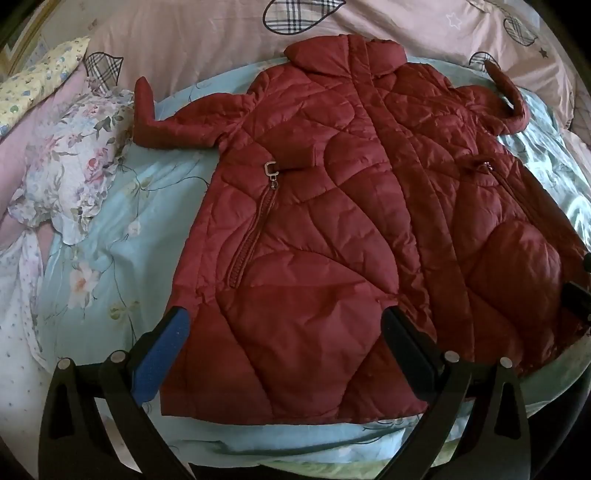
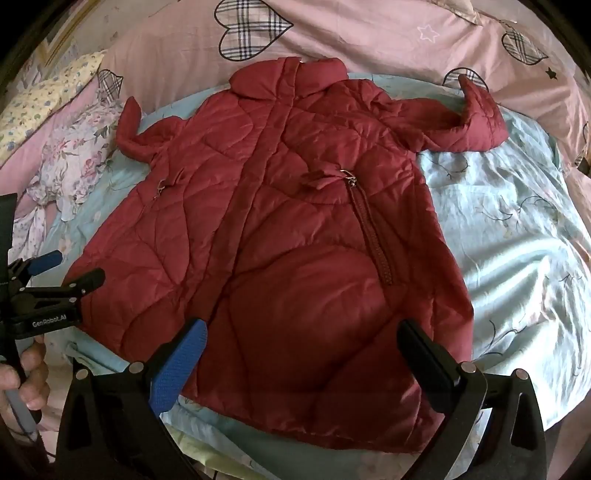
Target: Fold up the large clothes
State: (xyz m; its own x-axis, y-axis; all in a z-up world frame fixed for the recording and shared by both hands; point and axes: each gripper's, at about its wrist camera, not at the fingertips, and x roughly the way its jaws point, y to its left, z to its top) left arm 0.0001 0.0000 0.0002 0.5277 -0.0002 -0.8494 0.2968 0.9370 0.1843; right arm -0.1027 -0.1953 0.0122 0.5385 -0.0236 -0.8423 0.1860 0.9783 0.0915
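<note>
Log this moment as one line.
stage: pre-fold | red quilted coat: flat, front up, unfolded on blue floral sheet | left tongs: open, empty | right tongs: open, empty

Text read: "GenRobot.AI" | Stood on: black body of left gripper [image 2: 61,271], at near left

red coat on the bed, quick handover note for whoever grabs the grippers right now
Left gripper: open, empty, hovering over the hem's left side.
Right gripper: open, empty, over the hem's right side.
Red quilted coat: lying flat, front up, on the light blue sheet, collar toward the pink quilt, both sleeves spread outward with cuffs turned up.
Done: coat laid out; no fold visible.
Left: fold sleeves in, then fold the body.
</note>
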